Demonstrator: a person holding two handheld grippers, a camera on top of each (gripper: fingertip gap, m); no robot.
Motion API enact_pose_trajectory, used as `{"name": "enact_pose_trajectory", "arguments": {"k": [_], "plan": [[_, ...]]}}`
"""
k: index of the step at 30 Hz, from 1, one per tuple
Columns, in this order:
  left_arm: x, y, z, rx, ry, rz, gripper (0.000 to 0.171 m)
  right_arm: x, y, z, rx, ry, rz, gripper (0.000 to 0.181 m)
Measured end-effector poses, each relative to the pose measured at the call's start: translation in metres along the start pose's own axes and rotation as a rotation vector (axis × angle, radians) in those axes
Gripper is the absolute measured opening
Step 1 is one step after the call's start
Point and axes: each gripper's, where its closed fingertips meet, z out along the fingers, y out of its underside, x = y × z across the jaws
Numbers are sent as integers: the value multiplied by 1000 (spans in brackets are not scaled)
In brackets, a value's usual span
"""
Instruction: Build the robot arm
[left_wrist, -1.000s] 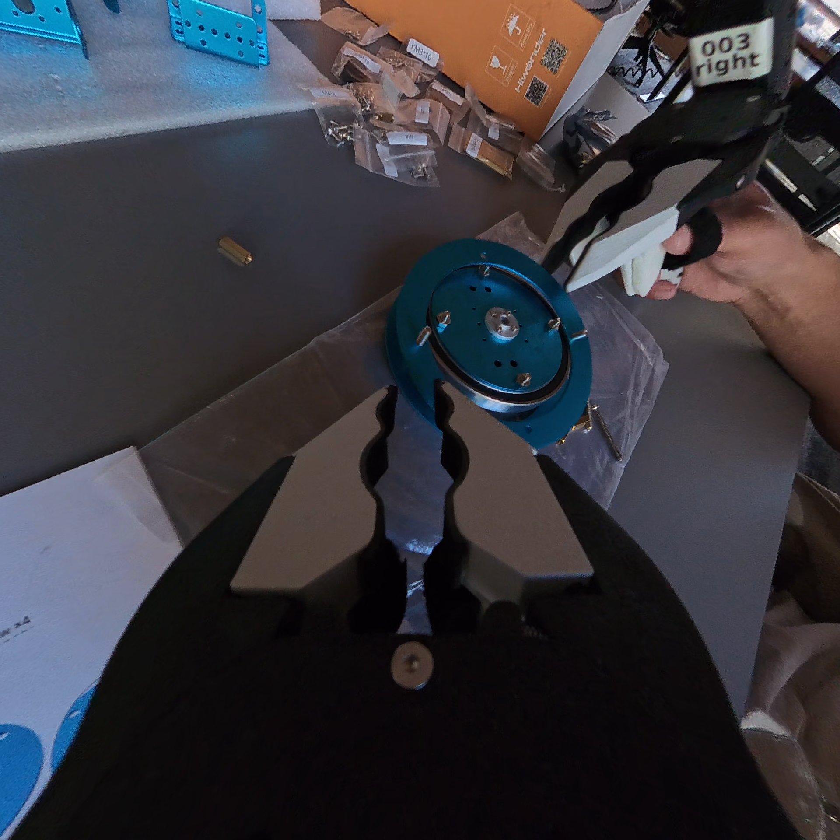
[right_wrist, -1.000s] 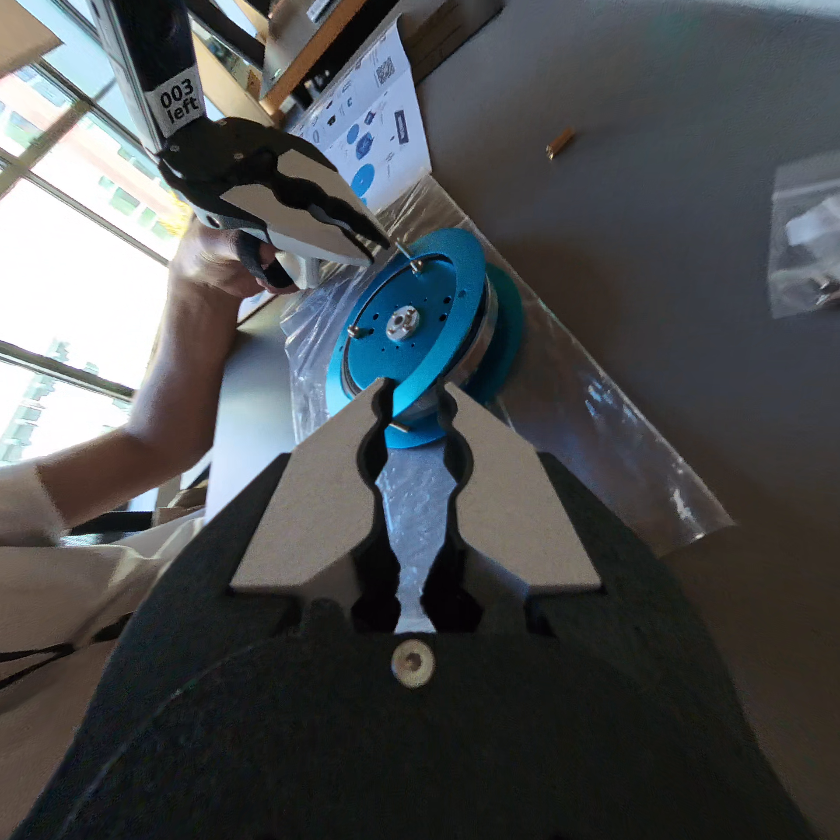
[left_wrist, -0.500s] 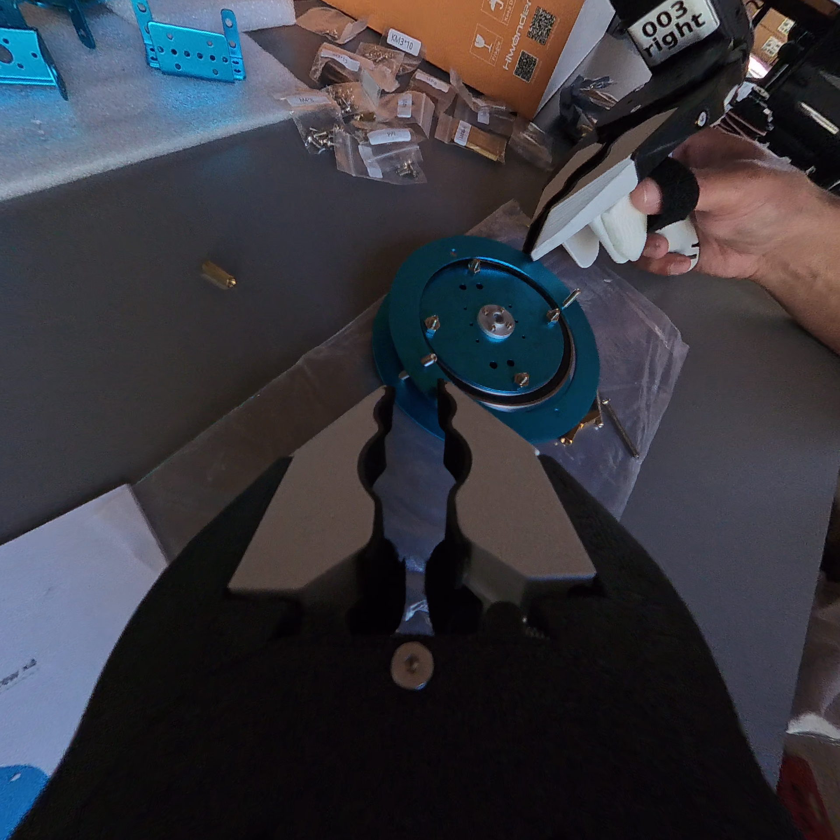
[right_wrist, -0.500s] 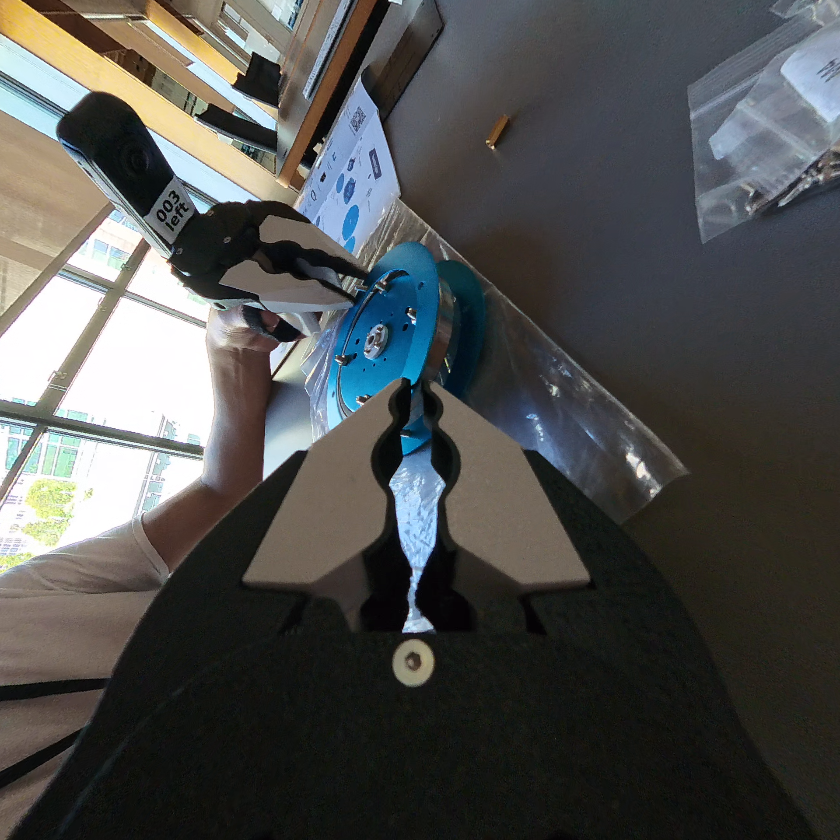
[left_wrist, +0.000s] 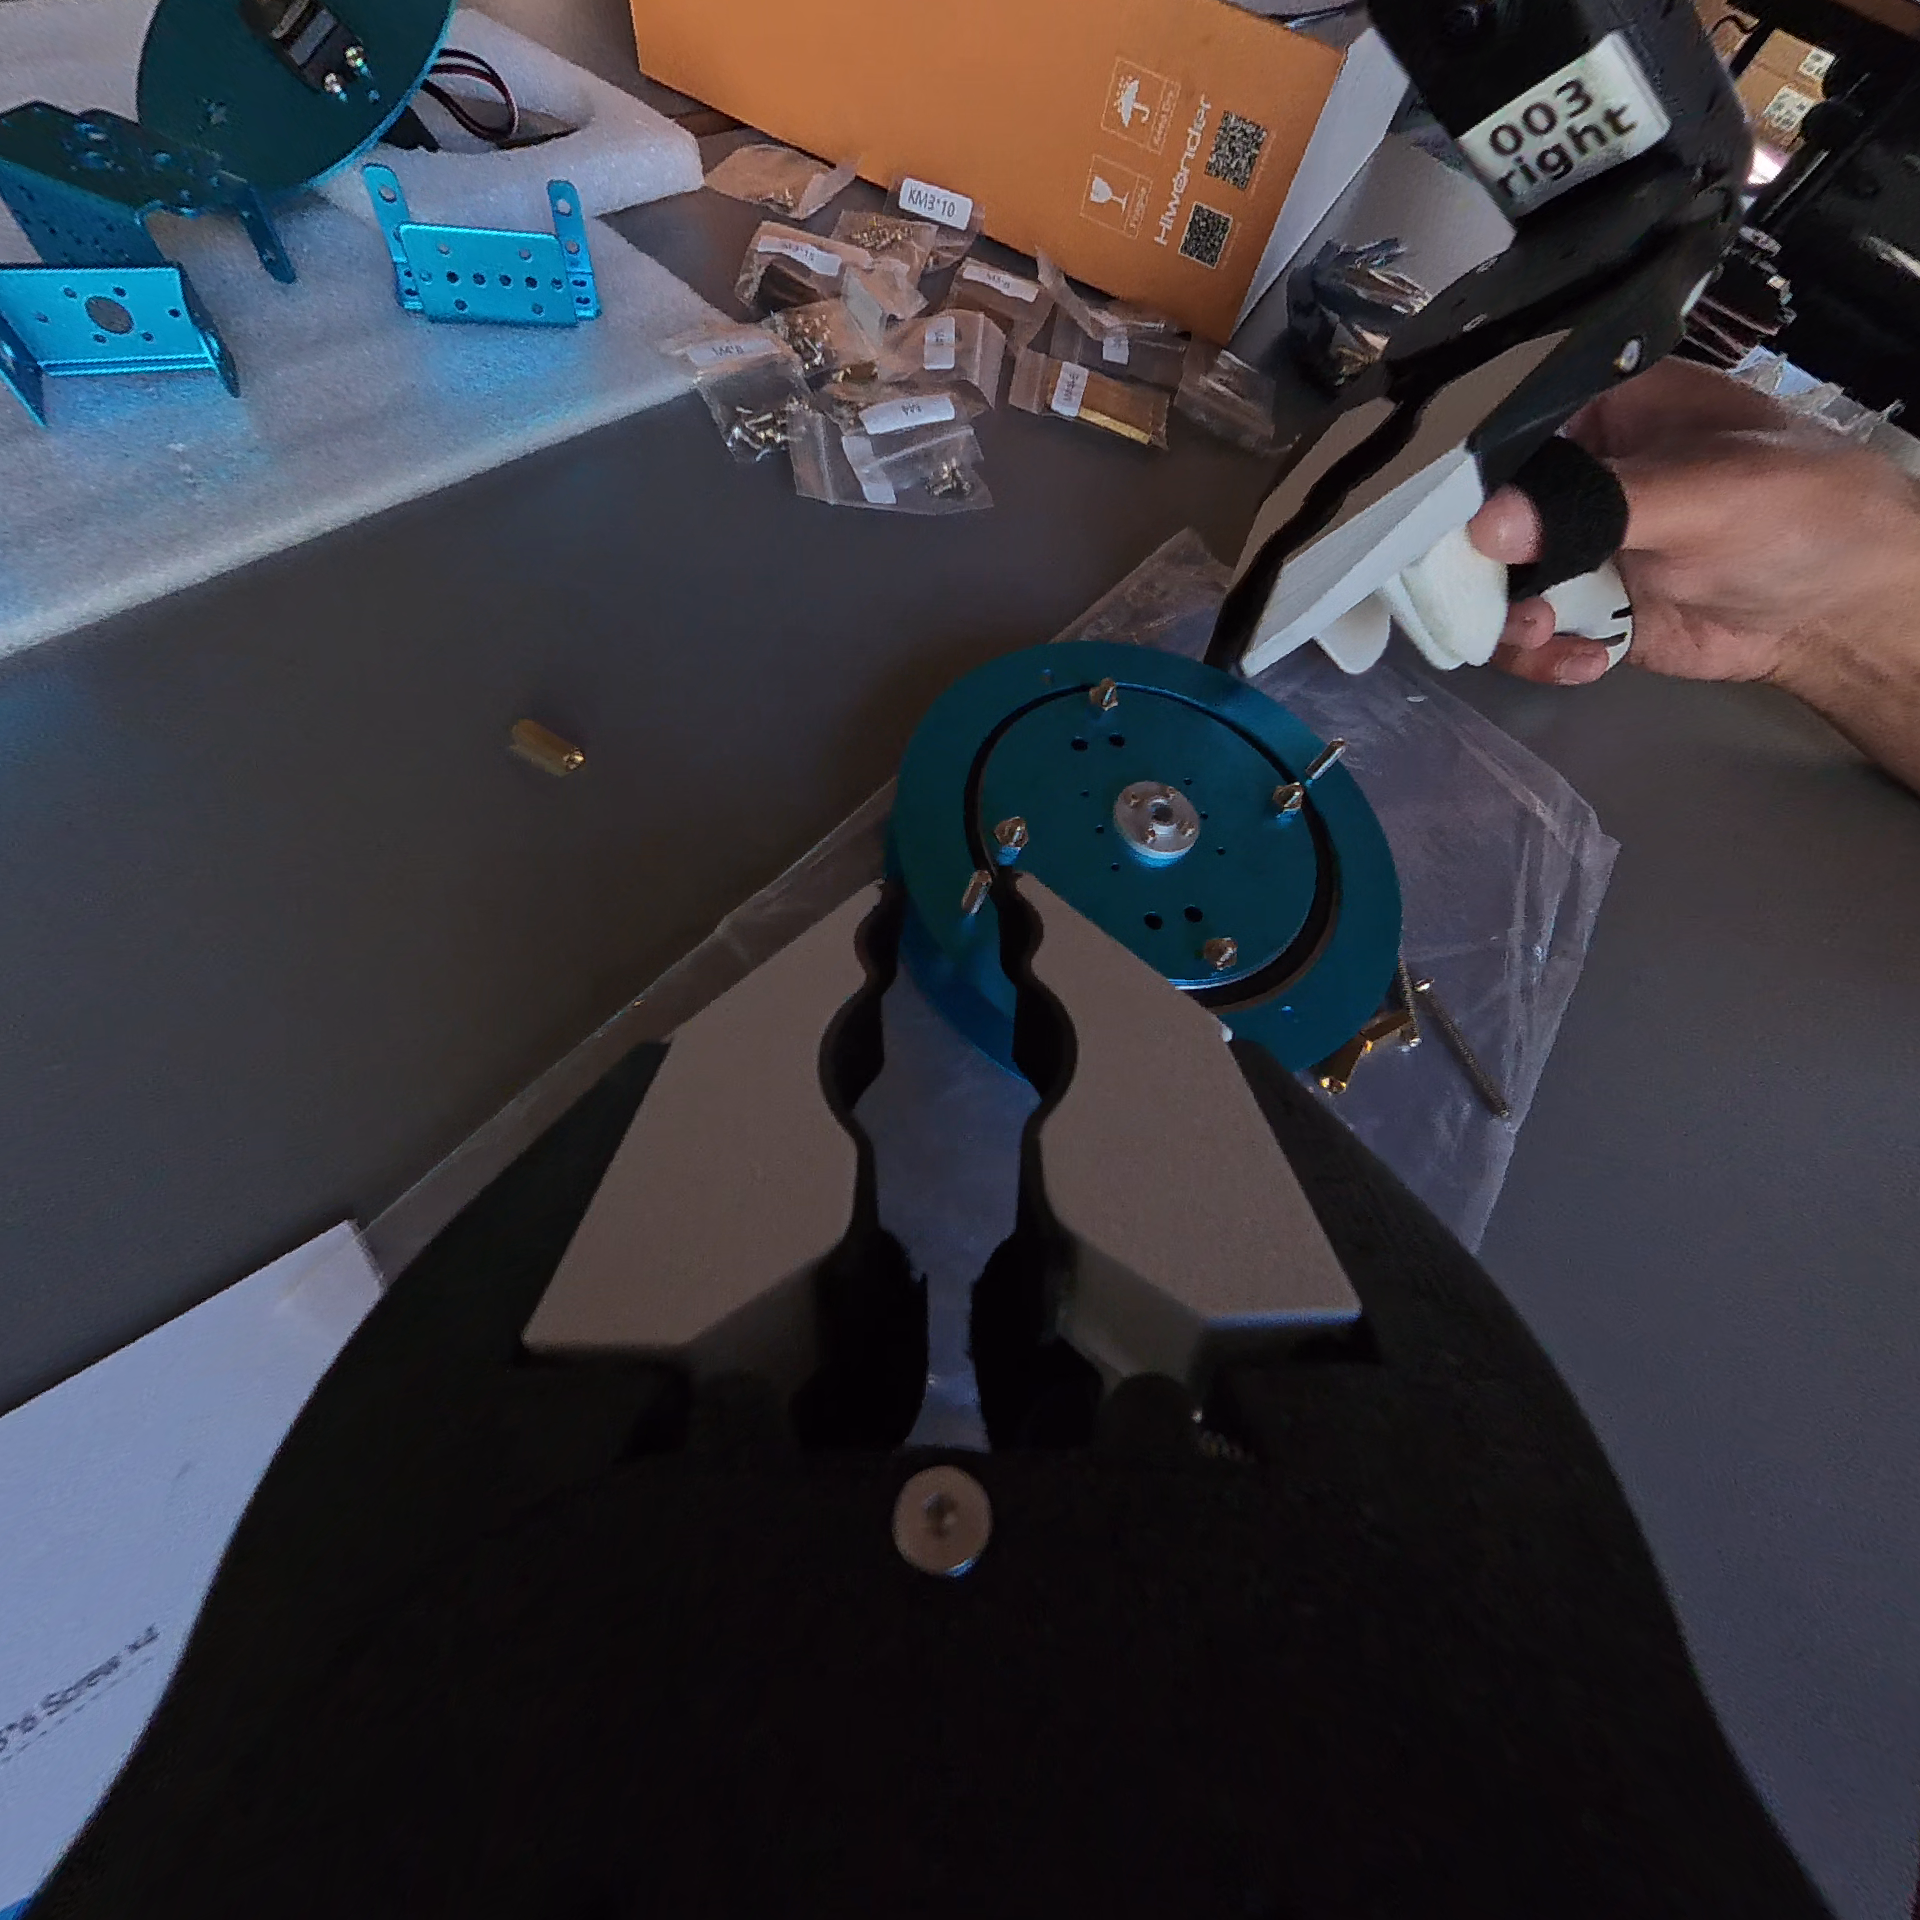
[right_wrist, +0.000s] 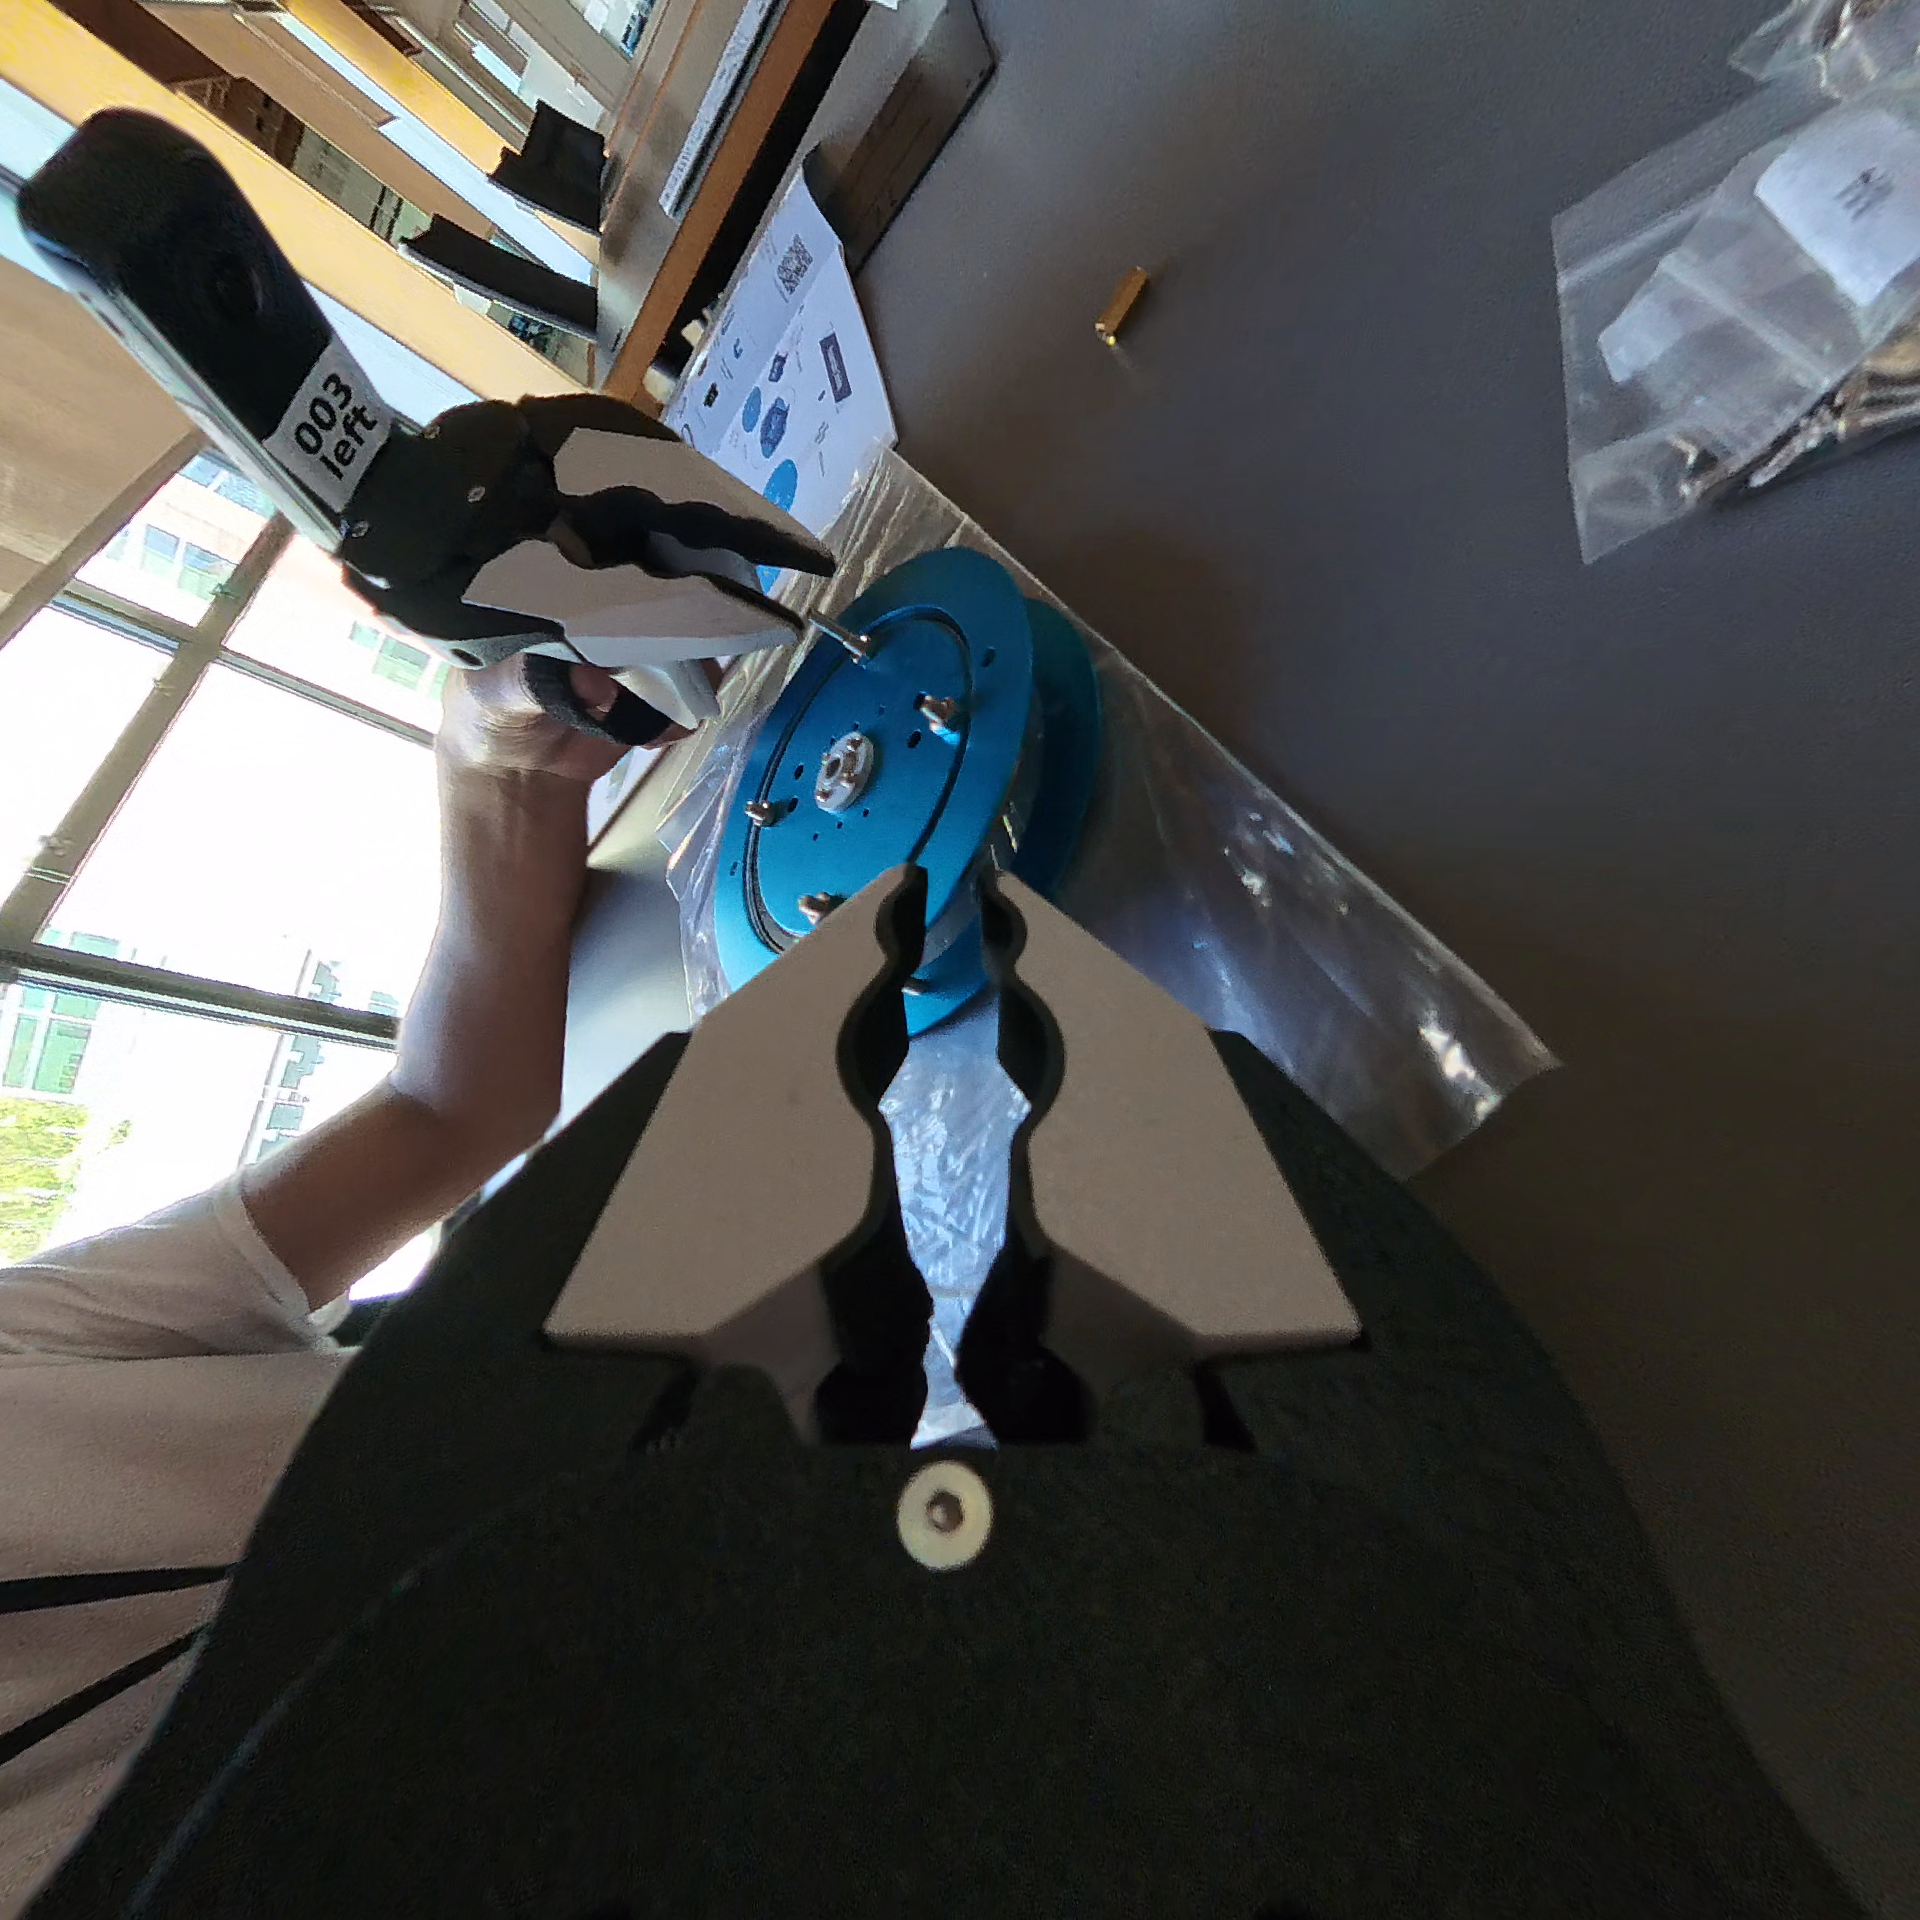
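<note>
A blue round disc assembly (left_wrist: 1143, 852) with a silver hub and several upright screws sits tilted over a second blue disc, on a clear plastic bag. My left gripper (left_wrist: 951, 894) is closed on its near rim, with a screw between the fingertips. My right gripper (right_wrist: 956, 883) is closed on the opposite rim of the disc (right_wrist: 883, 748), and the silver ring runs between its fingers. Each gripper also shows in the other's view, the right one (left_wrist: 1247, 649) and the left one (right_wrist: 810, 594), with its tips at the disc's edge.
A brass standoff (left_wrist: 545, 748) lies alone on the grey table. Small bags of screws (left_wrist: 883, 364), an orange cardboard box (left_wrist: 987, 135) and blue brackets (left_wrist: 488, 270) on white foam lie beyond. Loose screws and standoffs (left_wrist: 1392, 1039) lie by the disc. A printed sheet (left_wrist: 125, 1455) lies near left. My right fingertips sit around 11 cm from my left ones.
The right gripper's jaws have narrowed onto the disc's rim. The upper disc has tipped up off the lower one. Both views have pulled back and show more of the table.
</note>
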Motion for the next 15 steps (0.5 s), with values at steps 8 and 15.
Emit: {"name": "enact_pose_trajectory", "arguments": {"k": [8,15], "plan": [[4,3,7,-20,9,45,18,-40,8,-8,7,116,-650,23],[0,3,10,-24,-2,55,13,-33,22,6,-30,277,-836,14]]}}
